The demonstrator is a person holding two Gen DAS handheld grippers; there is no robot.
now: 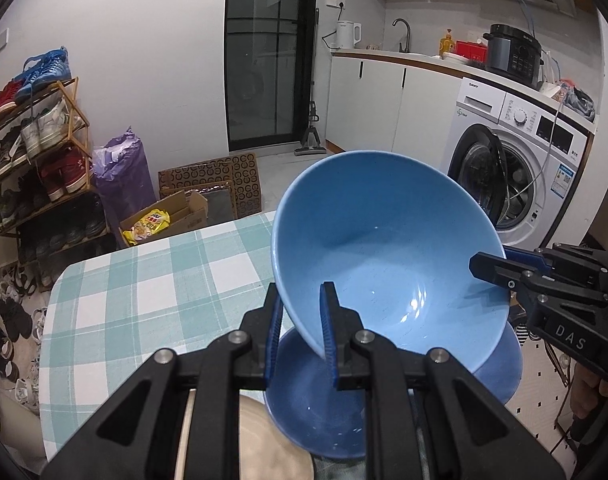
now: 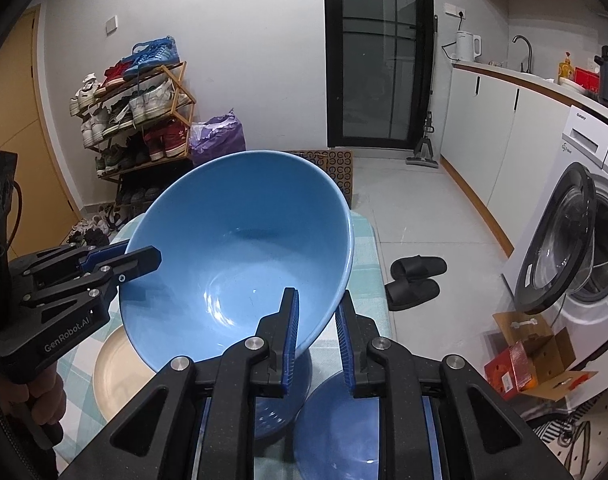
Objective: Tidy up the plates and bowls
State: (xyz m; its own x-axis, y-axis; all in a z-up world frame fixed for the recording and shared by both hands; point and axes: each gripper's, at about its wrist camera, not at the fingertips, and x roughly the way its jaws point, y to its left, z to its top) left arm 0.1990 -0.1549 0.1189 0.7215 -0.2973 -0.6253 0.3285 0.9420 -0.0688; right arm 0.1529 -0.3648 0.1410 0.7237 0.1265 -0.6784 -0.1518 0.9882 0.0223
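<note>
A large light-blue bowl (image 1: 384,240) (image 2: 244,240) hangs tilted above the checked tablecloth (image 1: 144,288) (image 2: 366,236), its hollow facing both cameras. My left gripper (image 1: 302,328) is shut on the bowl's near rim. My right gripper (image 2: 318,336) is shut on the opposite rim, and it shows in the left wrist view at the bowl's right edge (image 1: 490,270). The left gripper (image 2: 144,260) shows in the right wrist view at the bowl's left edge. Beneath the bowl sit a smaller blue bowl (image 1: 312,400) (image 2: 280,404), a blue plate (image 2: 336,428) and a cream plate (image 2: 112,372) (image 1: 272,440).
A washing machine (image 1: 516,120) (image 2: 584,152) with its door open stands to the right of the table. Black slippers (image 2: 416,280) and a cardboard box (image 2: 532,356) lie on the floor. A shoe rack (image 1: 44,152) (image 2: 140,120) stands at the far left wall.
</note>
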